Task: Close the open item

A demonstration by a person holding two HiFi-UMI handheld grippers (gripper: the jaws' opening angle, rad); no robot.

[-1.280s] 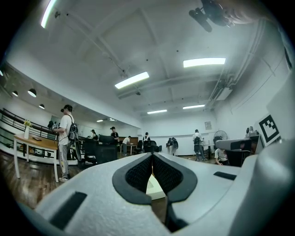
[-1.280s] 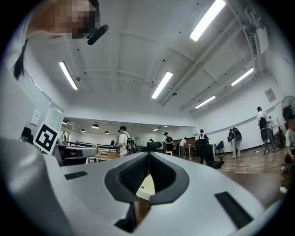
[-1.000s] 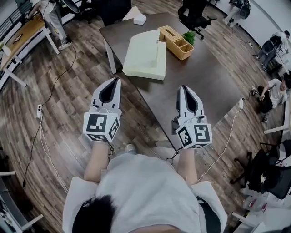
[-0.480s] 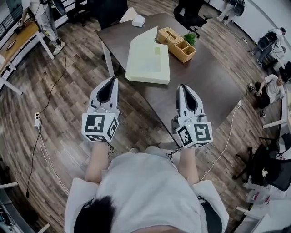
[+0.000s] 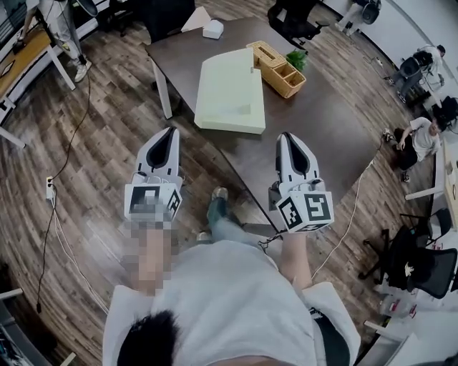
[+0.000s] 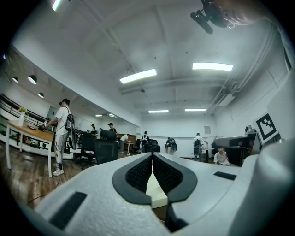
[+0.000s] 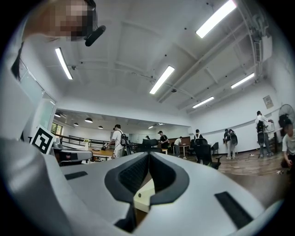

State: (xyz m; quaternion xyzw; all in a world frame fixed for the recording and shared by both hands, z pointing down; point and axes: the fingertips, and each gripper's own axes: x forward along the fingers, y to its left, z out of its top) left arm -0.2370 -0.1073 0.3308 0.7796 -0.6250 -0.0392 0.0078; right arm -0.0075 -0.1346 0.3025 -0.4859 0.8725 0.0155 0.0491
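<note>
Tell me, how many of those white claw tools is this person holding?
2. The left gripper is over the wood floor, left of the dark table; the right gripper shows against the table's near edge. None seems hidden.

An open-plan office is shown: a wood-plank floor [image 5: 107,143], a dark counter [image 5: 315,121] in the middle, black swivel chairs [image 5: 293,21] at its far side, a long desk [image 5: 25,57] at the far left, a power strip [image 5: 50,190] left on the floor, strip lights [image 6: 138,76] set in a white ceiling, and people [image 6: 62,133] gathered at distant workstations.
</note>
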